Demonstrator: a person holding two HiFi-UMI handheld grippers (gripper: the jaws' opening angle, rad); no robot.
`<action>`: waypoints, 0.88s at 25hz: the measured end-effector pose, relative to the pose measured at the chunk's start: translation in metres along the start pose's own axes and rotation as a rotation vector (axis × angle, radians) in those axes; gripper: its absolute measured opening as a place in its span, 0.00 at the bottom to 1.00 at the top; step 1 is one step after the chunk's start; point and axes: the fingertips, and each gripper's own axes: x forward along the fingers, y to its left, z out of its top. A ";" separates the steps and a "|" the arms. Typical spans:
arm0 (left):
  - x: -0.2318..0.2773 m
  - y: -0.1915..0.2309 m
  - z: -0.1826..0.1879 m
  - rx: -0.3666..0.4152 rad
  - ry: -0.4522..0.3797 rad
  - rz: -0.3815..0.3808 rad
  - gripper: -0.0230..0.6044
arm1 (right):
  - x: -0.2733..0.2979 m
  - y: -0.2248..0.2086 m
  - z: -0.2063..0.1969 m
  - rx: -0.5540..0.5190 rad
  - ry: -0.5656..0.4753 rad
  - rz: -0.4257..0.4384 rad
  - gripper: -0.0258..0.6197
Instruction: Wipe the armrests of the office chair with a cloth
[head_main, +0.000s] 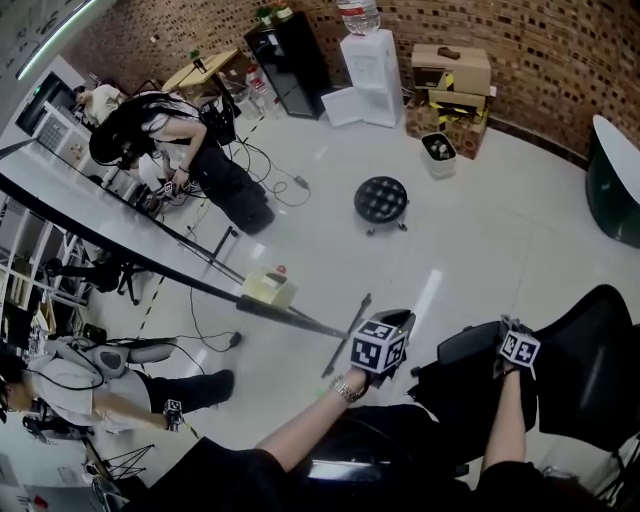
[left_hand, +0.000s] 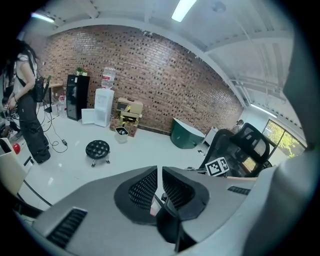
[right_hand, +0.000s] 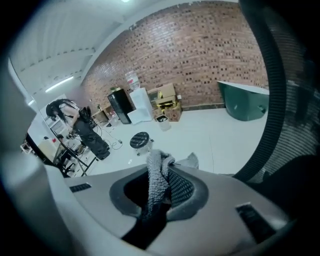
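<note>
The black office chair (head_main: 585, 365) stands at the lower right of the head view, with one armrest (head_main: 468, 343) between my two hands. My right gripper (head_main: 517, 338) is held just right of that armrest, in front of the backrest. It is shut on a grey knitted cloth (right_hand: 158, 176) that bunches up between the jaws of the right gripper (right_hand: 160, 165). My left gripper (head_main: 383, 335) hovers left of the armrest over the floor. In its own view the left gripper (left_hand: 159, 172) is shut with nothing between the pads, and the chair (left_hand: 246, 146) shows beyond it.
A round black stool (head_main: 381, 198) stands on the white floor ahead. A water dispenser (head_main: 370, 60) and cardboard boxes (head_main: 452, 78) line the brick wall. A long desk (head_main: 100, 215) runs along the left, with a standing person (head_main: 190, 140) and cables behind it. Another person (head_main: 90, 385) crouches lower left.
</note>
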 end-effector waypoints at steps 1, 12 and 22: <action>0.000 -0.001 0.001 0.001 -0.001 0.000 0.10 | 0.001 0.001 -0.007 0.002 0.002 -0.010 0.14; 0.010 -0.009 -0.005 0.006 0.016 -0.015 0.10 | -0.010 0.131 -0.080 -0.071 -0.010 0.244 0.14; 0.018 -0.017 0.006 0.024 -0.001 -0.068 0.10 | -0.020 0.211 -0.131 -0.288 0.134 0.424 0.14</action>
